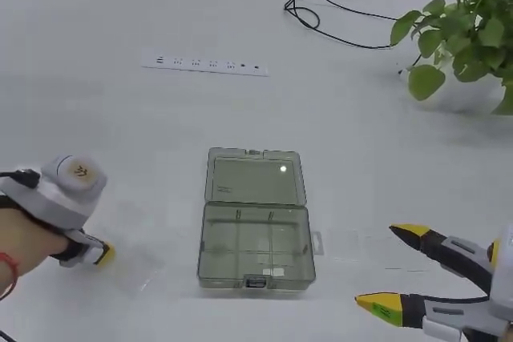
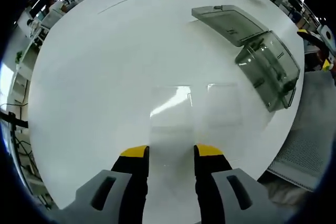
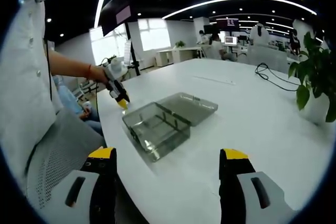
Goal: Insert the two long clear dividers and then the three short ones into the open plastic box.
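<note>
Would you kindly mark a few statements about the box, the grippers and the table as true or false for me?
1. The plastic box lies with its lid open. True.
2. The right gripper grips a divider. False: its jaws stand wide apart with nothing between them.
3. A power strip lies on the table beyond the box. True.
4. The plant stands left of the box in the head view. False: it stands at the far right.
5. Clear dividers lie flat on the table ahead of the left gripper. True.
</note>
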Tool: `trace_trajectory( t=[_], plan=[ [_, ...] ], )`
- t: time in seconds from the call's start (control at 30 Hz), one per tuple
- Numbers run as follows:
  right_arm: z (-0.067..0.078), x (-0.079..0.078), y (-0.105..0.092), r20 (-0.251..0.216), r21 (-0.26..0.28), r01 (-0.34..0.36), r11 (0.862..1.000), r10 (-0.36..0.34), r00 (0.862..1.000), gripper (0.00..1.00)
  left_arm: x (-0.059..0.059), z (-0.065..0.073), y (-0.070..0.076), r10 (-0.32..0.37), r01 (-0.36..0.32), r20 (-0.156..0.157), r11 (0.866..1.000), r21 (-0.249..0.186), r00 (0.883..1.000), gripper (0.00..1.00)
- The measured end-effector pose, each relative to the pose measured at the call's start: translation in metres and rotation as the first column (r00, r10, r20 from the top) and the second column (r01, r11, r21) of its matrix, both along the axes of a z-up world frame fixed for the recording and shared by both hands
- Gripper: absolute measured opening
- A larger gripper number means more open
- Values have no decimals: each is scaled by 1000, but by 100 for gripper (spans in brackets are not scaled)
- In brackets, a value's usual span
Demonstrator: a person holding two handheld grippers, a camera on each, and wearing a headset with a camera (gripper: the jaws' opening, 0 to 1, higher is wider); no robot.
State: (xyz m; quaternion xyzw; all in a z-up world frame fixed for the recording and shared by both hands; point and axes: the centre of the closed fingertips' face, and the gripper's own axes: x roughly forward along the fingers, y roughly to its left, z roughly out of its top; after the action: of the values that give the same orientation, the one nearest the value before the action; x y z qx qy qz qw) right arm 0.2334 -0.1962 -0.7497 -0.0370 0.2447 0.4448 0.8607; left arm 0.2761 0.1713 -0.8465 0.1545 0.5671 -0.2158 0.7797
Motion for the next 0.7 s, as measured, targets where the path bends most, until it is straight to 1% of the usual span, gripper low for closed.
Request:
trace_trajectory(
  t=[0.4,0.57,0.7],
  plan=[
    [-1,-1,0,-2,1,0,1000,0,1000,81,-1,1,0,-17,17,-38,1000,12,999,32],
    [0,-1,1,2,2,-3,1000,3,1000,80,-2,1,0,-15,16,-65,1000,19,998,32],
    [-1,-2,2,1,-1,-4,1000,4,1000,80,-2,1,0,-13,15,-80,1000,25,997,31]
  ],
)
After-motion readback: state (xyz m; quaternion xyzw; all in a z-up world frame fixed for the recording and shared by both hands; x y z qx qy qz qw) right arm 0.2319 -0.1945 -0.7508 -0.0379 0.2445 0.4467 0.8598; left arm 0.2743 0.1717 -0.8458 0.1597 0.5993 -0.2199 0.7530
